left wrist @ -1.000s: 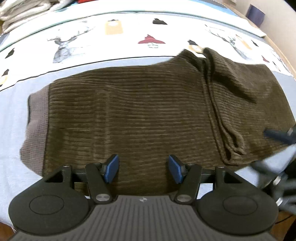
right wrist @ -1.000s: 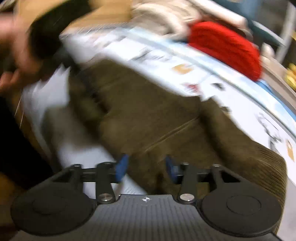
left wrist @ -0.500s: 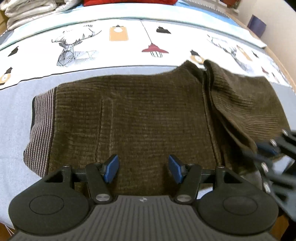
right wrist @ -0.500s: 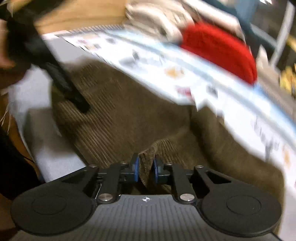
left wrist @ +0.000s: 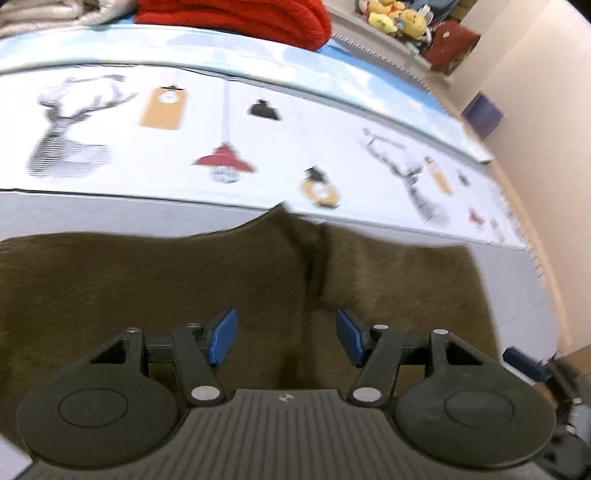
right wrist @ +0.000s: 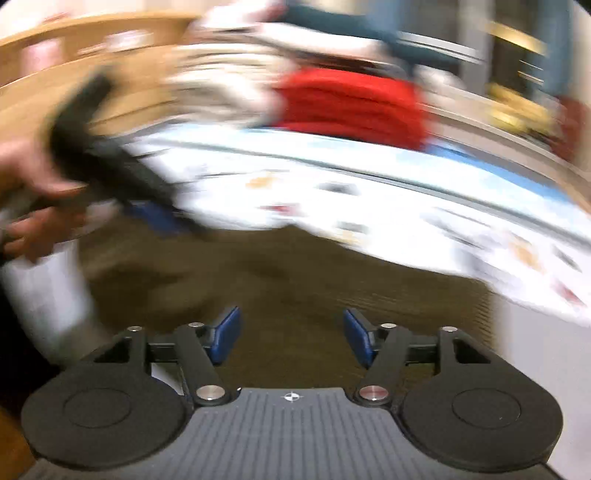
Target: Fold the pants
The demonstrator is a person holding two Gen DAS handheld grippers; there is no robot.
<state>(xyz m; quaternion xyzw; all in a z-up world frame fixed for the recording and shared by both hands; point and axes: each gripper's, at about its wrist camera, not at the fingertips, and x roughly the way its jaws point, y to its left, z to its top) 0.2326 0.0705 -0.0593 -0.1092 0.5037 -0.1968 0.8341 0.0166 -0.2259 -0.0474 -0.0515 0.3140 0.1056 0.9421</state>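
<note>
Brown corduroy pants (left wrist: 155,288) lie folded on the printed bed sheet (left wrist: 258,147); they also show in the right wrist view (right wrist: 295,280). My left gripper (left wrist: 284,341) is open and empty, low over the pants near the fold ridge. My right gripper (right wrist: 291,341) is open and empty over the pants' near edge. The left gripper and the hand holding it show blurred at the left of the right wrist view (right wrist: 110,166). The right gripper's blue fingertip (left wrist: 524,365) shows at the lower right of the left wrist view.
A red knitted garment (left wrist: 236,14) and pale folded clothes (left wrist: 44,14) lie at the back of the bed. Plush toys (left wrist: 395,16) sit on a shelf at the far right. A wall (left wrist: 546,92) bounds the right side.
The right gripper was shut on the pants' corner half a second ago; it has let go and opened. The left gripper moved closer and lower over the pants. Both views are blurred by motion.
</note>
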